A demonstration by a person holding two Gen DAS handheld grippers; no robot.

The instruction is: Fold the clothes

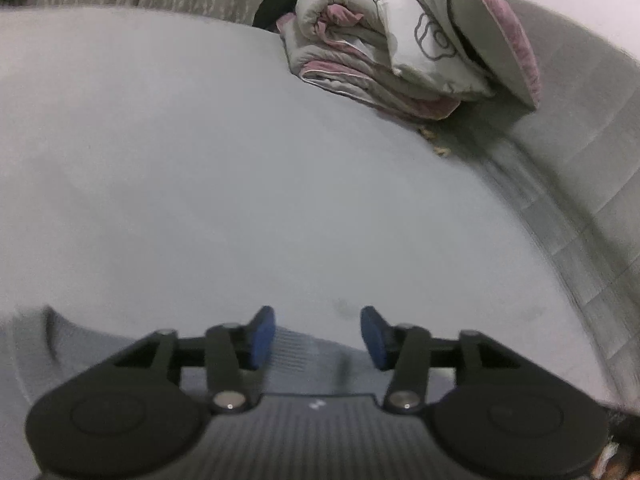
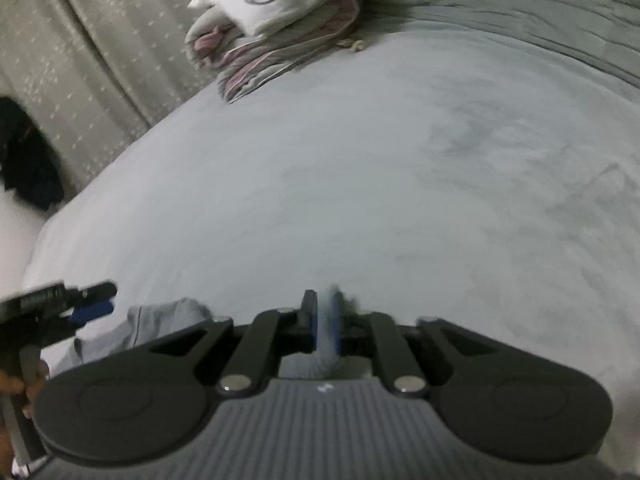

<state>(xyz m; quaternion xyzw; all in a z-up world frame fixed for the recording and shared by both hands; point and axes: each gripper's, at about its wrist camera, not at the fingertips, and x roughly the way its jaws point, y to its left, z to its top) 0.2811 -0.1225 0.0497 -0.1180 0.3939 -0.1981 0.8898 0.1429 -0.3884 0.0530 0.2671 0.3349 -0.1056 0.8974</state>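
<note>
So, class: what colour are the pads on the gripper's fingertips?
Blue pads, clearest in the left wrist view.

The pale grey bed cover looks like soft, matt, napped cloth, brushed darker in streaks towards its right edge. The light grey ribbed-knit garment is matt cloth. The grey-and-pink folded quilt at the bed's far edge is smooth, puffy fabric. The beige curtain is dull woven cloth with pale flecks. Both tools are matt black plastic with shiny metal pivot pins.

The right gripper pinches a fold of grey garment. The left gripper hovers beside it, a folded quilt far ahead.
</note>
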